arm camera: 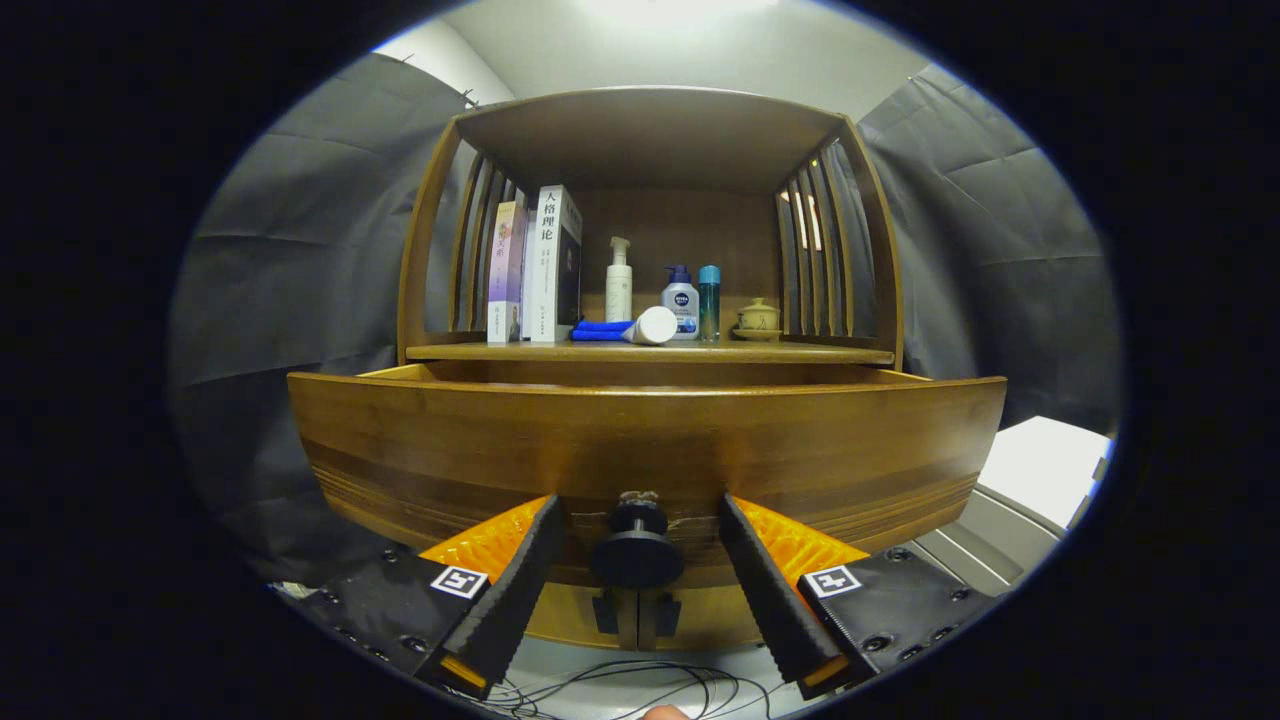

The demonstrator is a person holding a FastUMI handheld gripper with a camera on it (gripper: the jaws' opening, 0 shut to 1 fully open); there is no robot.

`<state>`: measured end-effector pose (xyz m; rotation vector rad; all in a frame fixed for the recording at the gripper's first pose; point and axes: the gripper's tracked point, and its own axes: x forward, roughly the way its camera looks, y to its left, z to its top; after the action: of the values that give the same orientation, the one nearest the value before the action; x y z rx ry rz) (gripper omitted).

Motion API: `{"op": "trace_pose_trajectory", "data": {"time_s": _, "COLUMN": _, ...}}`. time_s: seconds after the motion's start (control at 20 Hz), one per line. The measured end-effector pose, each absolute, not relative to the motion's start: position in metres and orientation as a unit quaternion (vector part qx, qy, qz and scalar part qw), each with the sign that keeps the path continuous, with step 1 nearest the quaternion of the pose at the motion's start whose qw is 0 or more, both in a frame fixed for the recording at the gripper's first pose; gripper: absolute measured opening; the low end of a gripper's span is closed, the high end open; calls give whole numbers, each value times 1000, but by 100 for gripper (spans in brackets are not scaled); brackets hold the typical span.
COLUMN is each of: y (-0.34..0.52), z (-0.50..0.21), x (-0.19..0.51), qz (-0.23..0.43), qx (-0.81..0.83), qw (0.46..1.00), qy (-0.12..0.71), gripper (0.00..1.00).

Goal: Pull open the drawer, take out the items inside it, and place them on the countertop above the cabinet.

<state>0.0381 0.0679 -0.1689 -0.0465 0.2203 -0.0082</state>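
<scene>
The hand-held gripper (637, 580) sits level, facing the cabinet square on, fingers spread wide and released, gripping nothing. The black round drawer knob (637, 550) stands between them, touching neither finger, its stem pointing straight back at the gripper. The drawer (640, 440) is pulled out toward the gripper, its long front running crosswise just beyond the fingertips; its inside is hidden behind the front panel. Above and beyond it, the bench (650, 352) carries upright books (545, 265) with Chinese titles on the spines. Next along are a white pump bottle (619, 285), a blue cloth (600, 329), a white tube (655, 325) lying on its side, a blue-capped NIVEA bottle (681, 300), a slim teal bottle (709, 300) and a small lidded cup (758, 318). Loose cables (620, 690) trail below the fingers.
</scene>
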Motion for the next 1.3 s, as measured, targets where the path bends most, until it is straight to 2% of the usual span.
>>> {"op": "trace_pose_trajectory", "data": {"time_s": 1.3, "y": 68, "z": -181, "x": 139, "qz": -21, "qx": -27, "qw": 993, "qy": 113, "gripper": 99}}
